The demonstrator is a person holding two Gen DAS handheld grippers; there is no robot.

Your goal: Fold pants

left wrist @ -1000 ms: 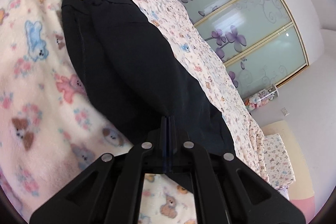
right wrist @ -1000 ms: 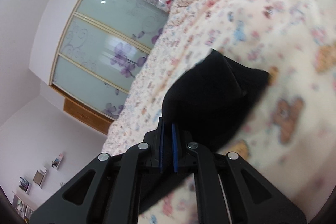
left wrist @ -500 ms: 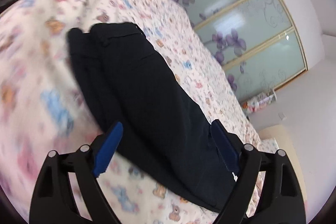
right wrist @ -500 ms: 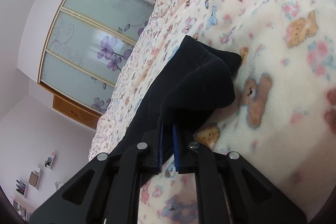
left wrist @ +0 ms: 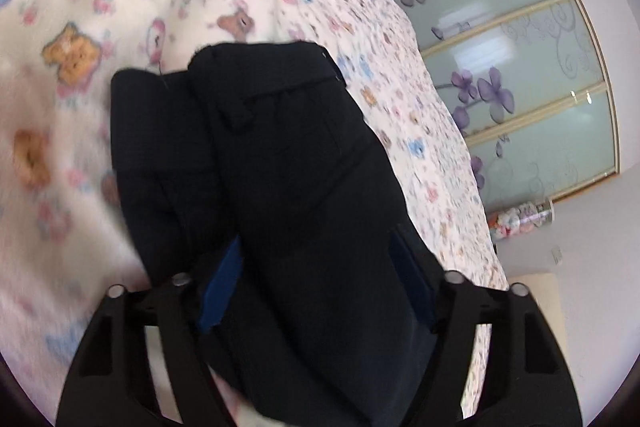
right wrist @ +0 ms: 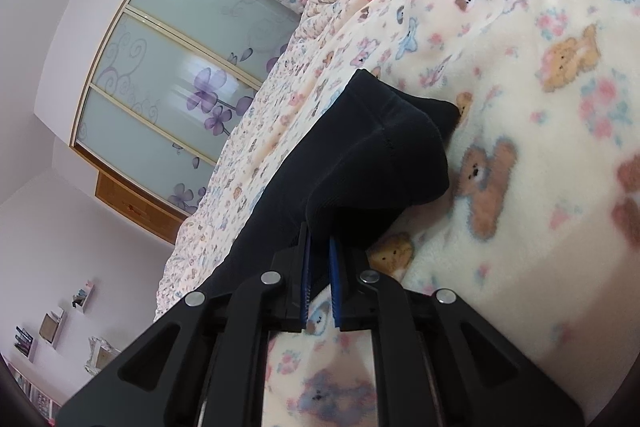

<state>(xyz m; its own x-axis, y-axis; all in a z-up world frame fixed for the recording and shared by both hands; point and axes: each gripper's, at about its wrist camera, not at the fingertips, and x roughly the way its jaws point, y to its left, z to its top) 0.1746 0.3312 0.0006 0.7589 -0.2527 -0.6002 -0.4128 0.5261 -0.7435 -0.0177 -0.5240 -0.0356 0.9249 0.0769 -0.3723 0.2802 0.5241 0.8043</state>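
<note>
1. While its jaws stand wide, the left gripper [left wrist: 316,279] straddles the dark pants [left wrist: 280,163] lying ahead on the bed [left wrist: 72,27].
2. Right gripper [right wrist: 320,267] pinches the pants' edge.

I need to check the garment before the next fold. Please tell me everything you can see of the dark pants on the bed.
The dark navy, almost black woven fabric pants lie lengthwise on the cream teddy-bear fleece blanket, folded so the legs overlap. The open left gripper straddles the fabric without pinching it. The right gripper is shut on the pants' bunched, stitched end.
</note>
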